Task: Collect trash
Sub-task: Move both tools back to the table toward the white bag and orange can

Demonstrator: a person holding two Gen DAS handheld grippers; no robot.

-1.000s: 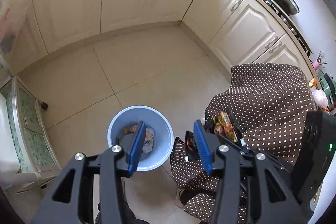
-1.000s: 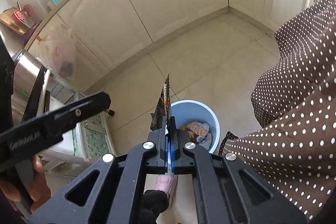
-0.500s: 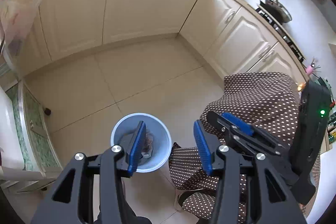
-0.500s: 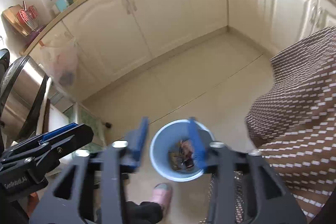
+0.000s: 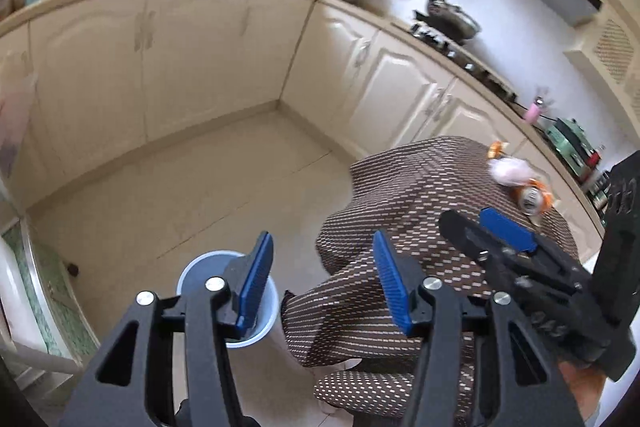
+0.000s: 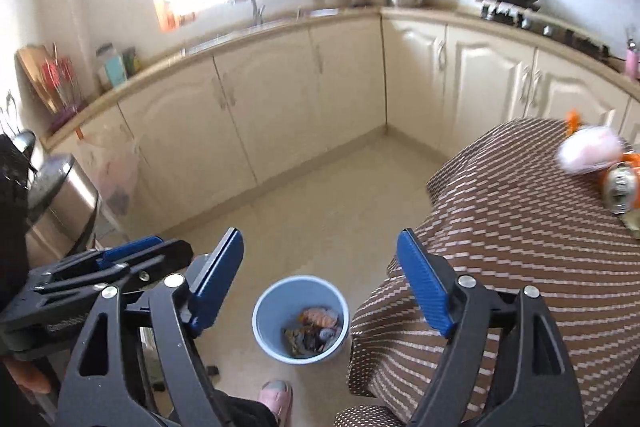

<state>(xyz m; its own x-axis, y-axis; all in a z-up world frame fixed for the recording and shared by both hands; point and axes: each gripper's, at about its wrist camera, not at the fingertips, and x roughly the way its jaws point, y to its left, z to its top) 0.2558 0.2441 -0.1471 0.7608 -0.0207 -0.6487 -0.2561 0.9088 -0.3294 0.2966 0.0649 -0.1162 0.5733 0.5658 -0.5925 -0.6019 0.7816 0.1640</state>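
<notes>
- The right gripper hangs above the floor with nothing between its fingers; the jaws are opening and already stand wide, which fits a release over the bin rather than a reach for something
- The left gripper is also bare, its jaws about half apart and opening, pointed down past the table's edge
- The blue bin stands on the floor tiles just beside the hanging corner of the brown dotted tablecloth, I'd say so that trash from the table has a short way to go
- Inside the bin lie crumpled wrappers, covering the bottom only; plenty of room left
- More trash waits near the table's far edge: an orange can on its side and a pale pink wad touching it
- A pink slipper shows just beside the bin
</notes>
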